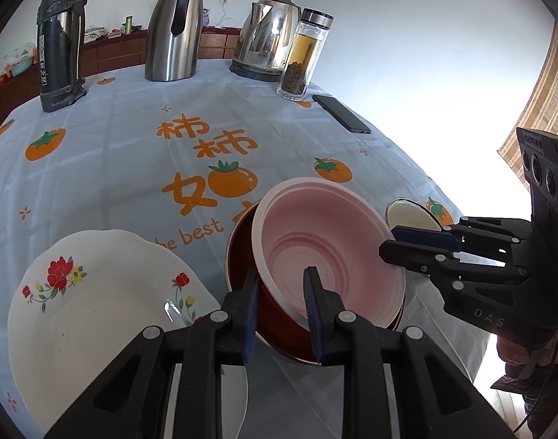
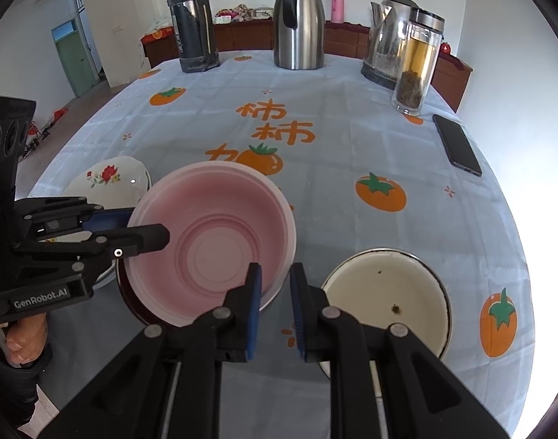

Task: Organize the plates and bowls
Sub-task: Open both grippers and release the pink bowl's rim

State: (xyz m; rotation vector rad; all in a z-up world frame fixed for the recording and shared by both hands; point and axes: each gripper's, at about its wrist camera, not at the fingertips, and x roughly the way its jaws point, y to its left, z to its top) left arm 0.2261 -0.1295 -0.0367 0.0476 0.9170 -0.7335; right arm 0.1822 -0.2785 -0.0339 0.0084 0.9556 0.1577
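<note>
Tabletop (image 2: 333,183) under a persimmon-print cloth. Floral plate (image 1: 96,303) lies left of the bowls; enamel bowl (image 2: 388,292) stands apart on the right. Pink bowl (image 2: 209,241) sits tilted inside red bowl (image 1: 275,322).

Left gripper (image 1: 280,301) pinches both near rims; right gripper (image 2: 275,307) straddles the pink rim, jaws slightly apart.

Risk: uneven pull could tip the pink bowl out or drag the stack across the cloth.

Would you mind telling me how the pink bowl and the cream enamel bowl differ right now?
The pink bowl sits tilted inside a red bowl; the cream enamel bowl rests flat, alone on the tablecloth. The pink one looks clean, the cream one specked. Both grippers flank the pink rim; none touches the cream. Both are round and empty.
</note>
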